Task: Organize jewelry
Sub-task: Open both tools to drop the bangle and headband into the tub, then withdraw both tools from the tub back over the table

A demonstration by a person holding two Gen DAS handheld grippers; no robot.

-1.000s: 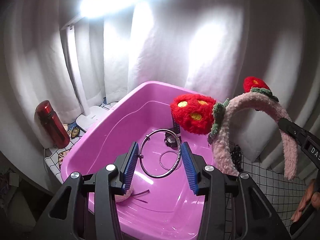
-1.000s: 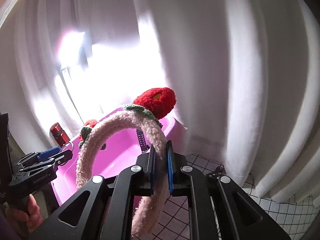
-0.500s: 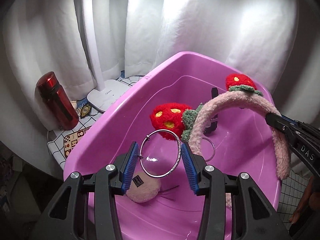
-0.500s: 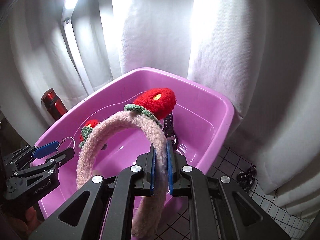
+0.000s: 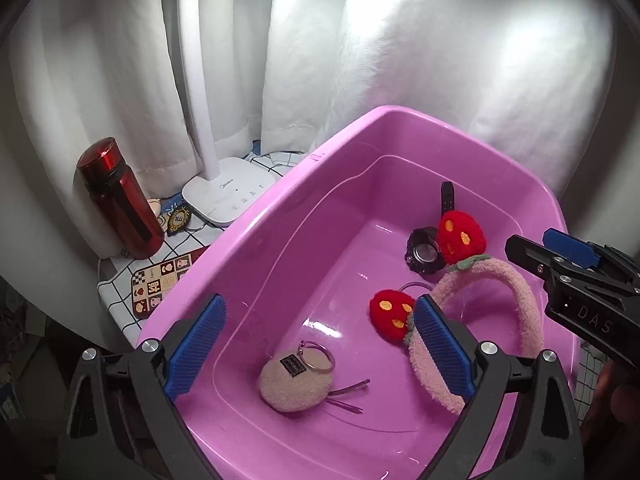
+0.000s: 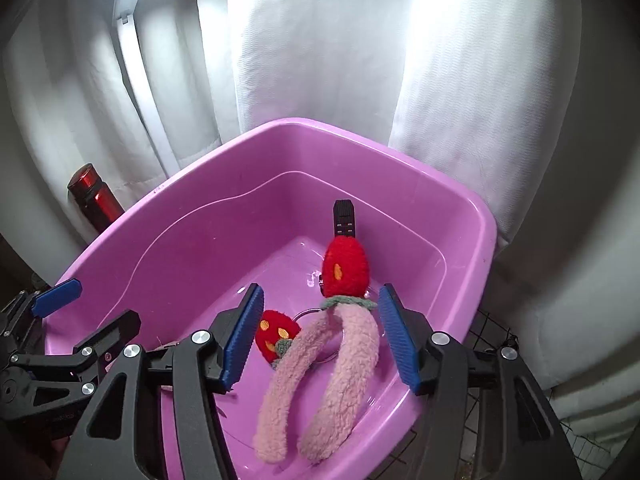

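headband (image 6: 340, 364) in tub (image 6: 460, 216) | L grip (image 5: 320, 344) & R grip (image 6: 320, 336) both spread, empty

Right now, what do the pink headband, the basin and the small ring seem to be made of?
Headband: fuzzy pink fabric, probably fleece or bouclé, by its nubby matte pile; its red strawberries look plush too.
Basin: smooth glossy pink plastic, by the sharp light reflections on its floor and its moulded rim.
Ring: thin shiny wire, most likely metal, by its silvery glint; it lies on a beige fuzzy pad.
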